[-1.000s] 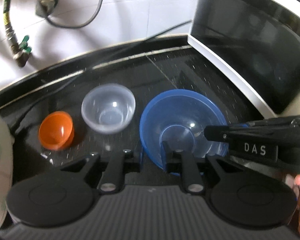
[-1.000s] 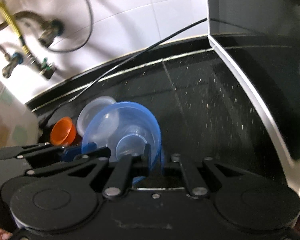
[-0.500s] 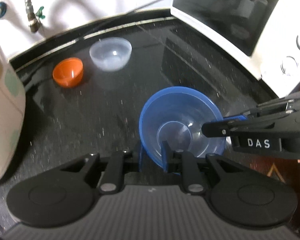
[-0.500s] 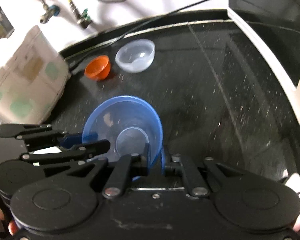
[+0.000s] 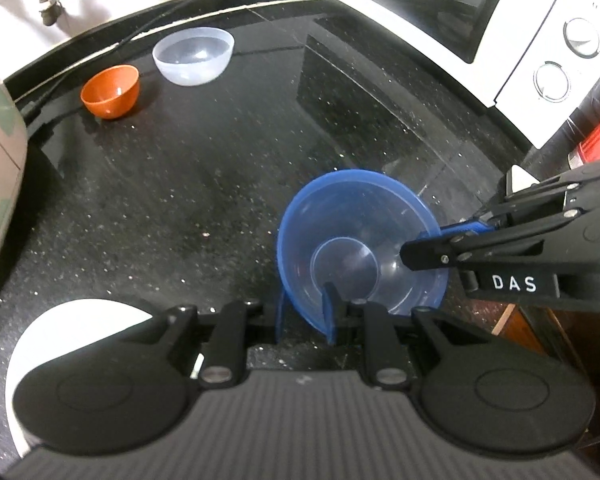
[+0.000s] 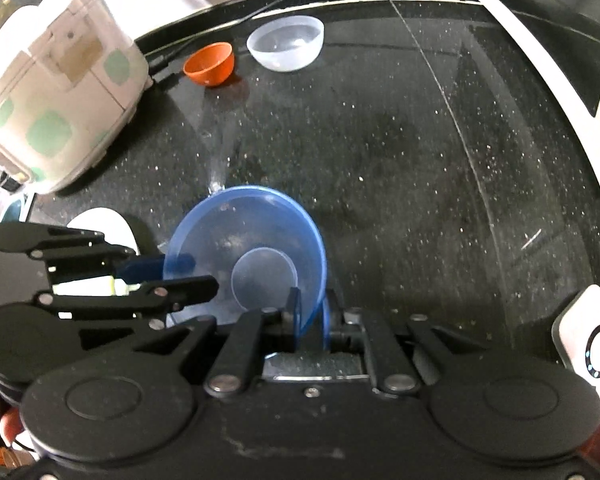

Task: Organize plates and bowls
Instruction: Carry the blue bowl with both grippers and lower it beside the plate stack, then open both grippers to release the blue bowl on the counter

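Two grippers share one load: the blue bowl (image 5: 360,240), held clear of the black counter (image 5: 204,184) toward its near edge, with each pair of jaws nearly closed on an opposite part of the rim. The counter carries everything else. At its far left corner stands a rice cooker (image 6: 56,92), and a microwave (image 5: 500,24) runs along the right edge. A white plate (image 5: 80,320) lies at the near left, partly under the left gripper (image 5: 304,316), and is the closest resting place for the bowl; how much of the plate is free I cannot tell, since the gripper bodies hide most of it.

The blue bowl sits mouth up, tilted a little. The left gripper pinches its near rim, one finger inside the wall and one outside. The right gripper (image 6: 310,316) does the same on the rim at its own side, and from the left wrist it reaches in from the right.

Well apart, at the far edge, sit the clear bowl (image 5: 194,56) and, just beside it to the left, the orange bowl (image 5: 110,90), both upright and empty.

What the next move turns on, I judge, is this: the plate lies to the left of the blue bowl and nearer the left hand, while the two smaller bowls lie straight ahead across open counter.
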{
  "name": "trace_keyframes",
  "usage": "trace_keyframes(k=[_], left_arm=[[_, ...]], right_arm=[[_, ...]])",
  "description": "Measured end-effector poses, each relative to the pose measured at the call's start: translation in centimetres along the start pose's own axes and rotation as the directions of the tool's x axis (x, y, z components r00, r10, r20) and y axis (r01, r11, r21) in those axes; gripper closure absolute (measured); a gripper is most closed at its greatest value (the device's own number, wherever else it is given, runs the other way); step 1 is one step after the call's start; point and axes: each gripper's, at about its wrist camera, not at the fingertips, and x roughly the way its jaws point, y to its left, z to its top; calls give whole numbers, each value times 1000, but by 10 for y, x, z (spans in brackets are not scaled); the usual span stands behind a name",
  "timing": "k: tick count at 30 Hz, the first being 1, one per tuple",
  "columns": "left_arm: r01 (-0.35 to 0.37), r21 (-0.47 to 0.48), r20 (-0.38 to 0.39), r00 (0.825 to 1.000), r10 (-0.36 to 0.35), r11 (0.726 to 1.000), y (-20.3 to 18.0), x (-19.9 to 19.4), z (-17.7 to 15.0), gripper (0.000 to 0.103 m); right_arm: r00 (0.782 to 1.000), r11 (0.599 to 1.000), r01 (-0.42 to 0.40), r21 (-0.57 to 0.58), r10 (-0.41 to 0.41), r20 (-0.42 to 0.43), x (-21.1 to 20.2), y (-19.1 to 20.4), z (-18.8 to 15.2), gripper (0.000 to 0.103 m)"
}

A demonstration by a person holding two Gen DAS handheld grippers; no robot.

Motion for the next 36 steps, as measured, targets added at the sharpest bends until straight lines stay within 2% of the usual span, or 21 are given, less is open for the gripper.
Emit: trace_keyframes(k=[8,14,17,19,20,21,22,23,24,27,36], left_arm=[[7,6,-29,1000,-7,1000,-9,11,-2,84],[5,1,-26,1000,-5,1000,-11,16,0,79],[5,3,-16,1000,-5,1000,-12,15,-2,73],[-3,3,4,1000,3,1000,-11,13,-2,44],[-18,6,23,1000,18,1000,-12,11,-3,36],[-32,8,45,999,32,999,-12,8,-3,22],[-50,11,71,996,49,999,-11,4,-4,11],[-65,12,93,994,64,998,-11,0,-5,7],[-75,10,112,991,74,997,-10,-3,-5,2],[-85,-7,166,983,85,996,-3,-14,-6,0],[-72,-87,254,963,92,994,15,-37,-3,0]], right_arm=[[999,1000,-5,-9,5,-34,-3,-9,-9,92],[999,1000,-15,-6,15,-41,-3,-12,-10,91],[999,1000,-16,-10,16,-42,-2,-13,-9,90],[999,1000,-14,-15,13,-35,-4,-13,-9,77],[1000,1000,-8,-17,8,-25,-5,-12,-10,67],[1000,1000,2,-19,-3,-13,-8,-12,-9,51],[1000,1000,5,-18,-5,-1,-11,-13,-9,41],[1000,1000,7,-13,-7,14,-14,-15,-8,20],[999,1000,10,-13,-9,31,-17,-16,-8,9],[998,1000,25,-17,-24,66,-26,-18,-6,0],[993,1000,-1,31,-3,120,-43,-28,5,0]])
